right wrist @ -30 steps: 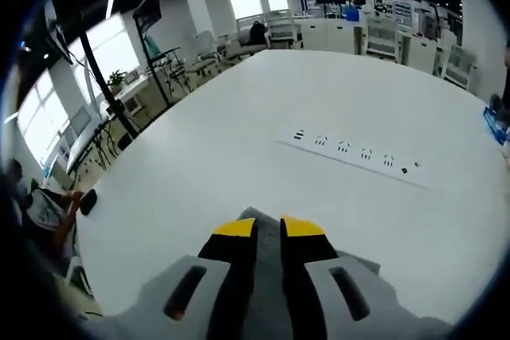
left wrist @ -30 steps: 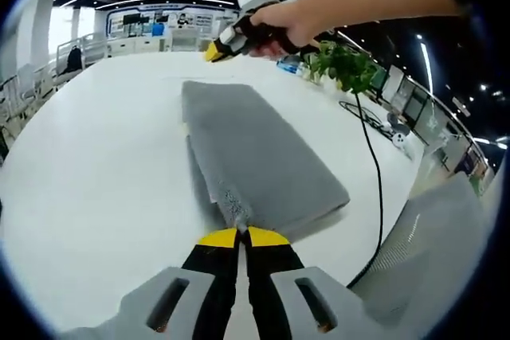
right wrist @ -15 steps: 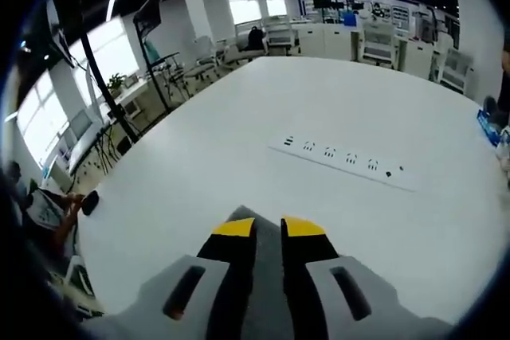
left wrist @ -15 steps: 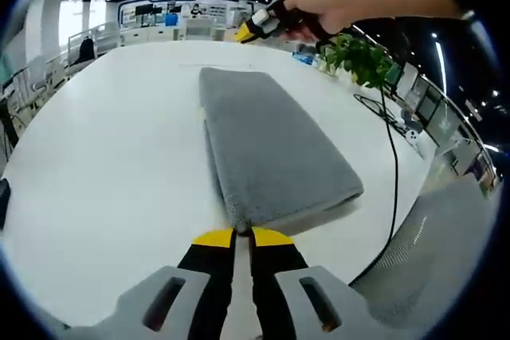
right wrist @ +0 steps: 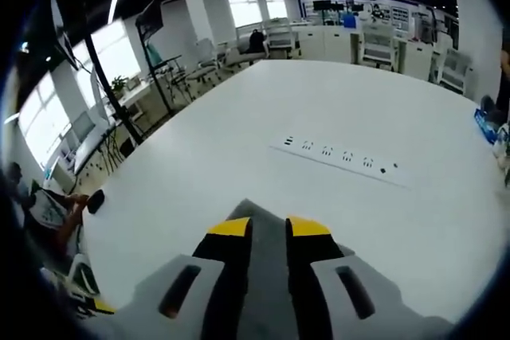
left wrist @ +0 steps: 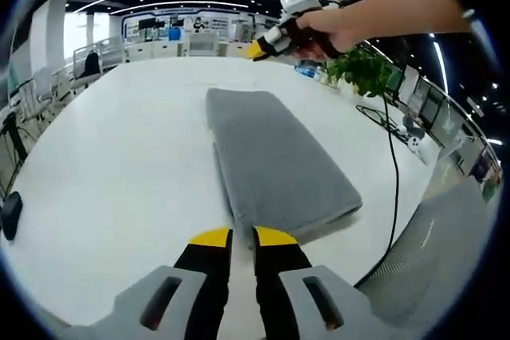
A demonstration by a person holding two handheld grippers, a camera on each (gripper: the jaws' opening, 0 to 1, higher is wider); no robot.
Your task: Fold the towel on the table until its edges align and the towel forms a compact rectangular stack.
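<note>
A: What has changed? The left gripper (left wrist: 232, 236) has been parted and drawn off the towel (left wrist: 271, 161).

B: Status? Towel lies folded at frame centre; right gripper (right wrist: 268, 227) stands apart, empty. One fold may remain.

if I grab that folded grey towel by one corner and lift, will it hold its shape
Probably not. The towel looks like soft pile cloth, with rounded folds and layers lying loose at the near end, so it would likely droop and unfold. It should be light for its size. Pushed across the smooth white table, it may bunch rather than slide.
</note>
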